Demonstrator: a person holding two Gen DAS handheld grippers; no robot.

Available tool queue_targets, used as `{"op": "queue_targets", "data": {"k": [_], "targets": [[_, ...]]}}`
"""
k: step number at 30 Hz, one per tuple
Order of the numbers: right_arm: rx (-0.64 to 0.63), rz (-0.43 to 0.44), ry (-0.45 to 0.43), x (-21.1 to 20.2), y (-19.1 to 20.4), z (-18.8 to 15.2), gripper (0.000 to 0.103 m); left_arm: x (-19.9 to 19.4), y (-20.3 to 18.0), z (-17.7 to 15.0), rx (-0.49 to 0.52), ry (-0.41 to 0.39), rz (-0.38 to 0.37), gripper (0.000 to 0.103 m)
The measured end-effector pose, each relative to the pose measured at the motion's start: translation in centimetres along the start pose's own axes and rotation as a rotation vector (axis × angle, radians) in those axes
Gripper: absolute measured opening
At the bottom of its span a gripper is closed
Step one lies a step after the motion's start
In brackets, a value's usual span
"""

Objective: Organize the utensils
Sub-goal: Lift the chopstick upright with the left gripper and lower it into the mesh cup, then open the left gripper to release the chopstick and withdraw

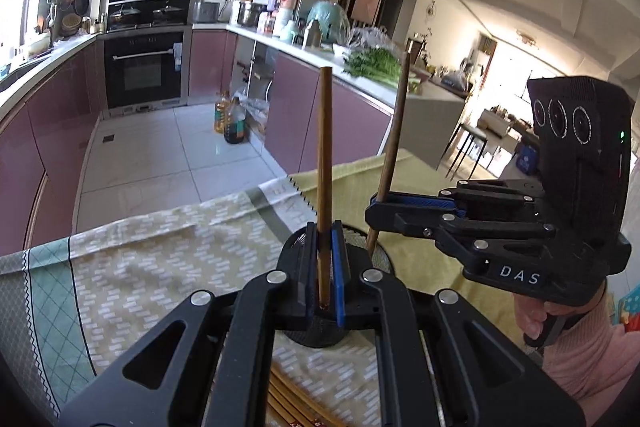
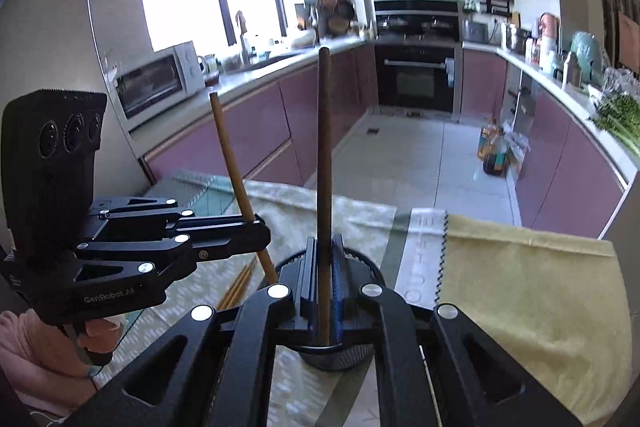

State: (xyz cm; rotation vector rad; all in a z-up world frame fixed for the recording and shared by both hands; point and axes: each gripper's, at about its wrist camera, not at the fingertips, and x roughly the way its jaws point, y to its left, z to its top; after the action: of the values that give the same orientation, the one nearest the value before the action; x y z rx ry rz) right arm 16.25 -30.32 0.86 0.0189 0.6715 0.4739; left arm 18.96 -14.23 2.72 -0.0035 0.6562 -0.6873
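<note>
My left gripper (image 1: 324,267) is shut on a brown chopstick (image 1: 324,163) that stands upright over a black mesh utensil holder (image 1: 320,337). It also shows in the right wrist view (image 2: 256,227), at the left. My right gripper (image 2: 325,275) is shut on a second chopstick (image 2: 324,163), also upright, its lower end inside the holder (image 2: 340,355). In the left wrist view the right gripper (image 1: 378,205) grips its chopstick (image 1: 394,131) just right of mine. More chopsticks (image 1: 288,403) lie on the table cloth near me; they also show in the right wrist view (image 2: 238,287).
The table carries a patterned green-yellow cloth (image 1: 160,267) and a plain yellow cloth (image 2: 520,287). Beyond its edge are a tiled floor (image 1: 160,155), purple cabinets, an oven (image 1: 146,67), oil bottles (image 1: 232,119) and a microwave (image 2: 156,83).
</note>
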Motion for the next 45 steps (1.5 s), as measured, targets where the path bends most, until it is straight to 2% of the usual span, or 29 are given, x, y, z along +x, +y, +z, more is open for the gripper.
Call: {"op": "queue_targets", "data": {"k": [7, 10, 11, 12, 15, 17, 21, 25, 27, 30, 33, 42, 45], "targets": [[0.044, -0.009, 0.028, 2.0, -0.6, 0.2, 0.007, 1.2, 0.8, -0.8, -0.007, 0.018, 0.019, 0.01], [0.072, -0.026, 0.018, 2.5, -1.0, 0.1, 0.009, 0.3, 1.3, -1.2, -0.013, 0.005, 0.042, 0.034], [0.078, -0.027, 0.013, 2.4, -0.9, -0.2, 0.012, -0.1, 1.2, -1.3, -0.013, -0.006, 0.053, 0.048], [0.086, -0.03, 0.003, 2.3, -0.9, -0.3, 0.018, -0.7, 1.2, -1.4, -0.013, -0.023, 0.058, 0.052], [0.084, -0.045, -0.028, 1.5, -0.7, -1.0, 0.023, -2.8, 1.4, -2.0, -0.005, -0.082, 0.095, 0.051], [0.077, -0.028, -0.061, 0.4, -0.3, -1.6, 0.024, -4.5, 1.5, -2.6, 0.003, -0.119, 0.135, 0.052], [0.013, 0.028, -0.097, -1.7, 1.6, -3.3, 0.034, -7.6, 2.8, -4.5, -0.022, -0.149, 0.186, 0.058], [-0.049, 0.065, -0.059, -1.3, 4.1, -5.1, 0.036, -8.4, 4.8, -7.2, -0.067, -0.098, 0.235, 0.06], [-0.064, 0.081, -0.006, 0.0, 5.1, -6.4, 0.036, -8.0, 5.8, -8.9, -0.095, -0.039, 0.241, 0.06], [-0.05, 0.105, 0.073, 2.2, 5.9, -7.9, 0.036, -7.0, 7.0, -11.1, -0.122, 0.043, 0.246, 0.06], [-0.035, 0.09, 0.122, 3.8, 6.3, -9.4, 0.036, -6.0, 7.7, -13.3, -0.135, 0.098, 0.248, 0.059], [0.001, 0.047, 0.166, 5.3, 6.5, -10.8, 0.036, -3.0, 8.0, -16.3, -0.163, 0.196, 0.241, 0.057], [0.0, 0.028, 0.17, 5.5, 6.3, -11.1, 0.036, -2.3, 8.0, -16.6, -0.158, 0.216, 0.261, 0.055]]}}
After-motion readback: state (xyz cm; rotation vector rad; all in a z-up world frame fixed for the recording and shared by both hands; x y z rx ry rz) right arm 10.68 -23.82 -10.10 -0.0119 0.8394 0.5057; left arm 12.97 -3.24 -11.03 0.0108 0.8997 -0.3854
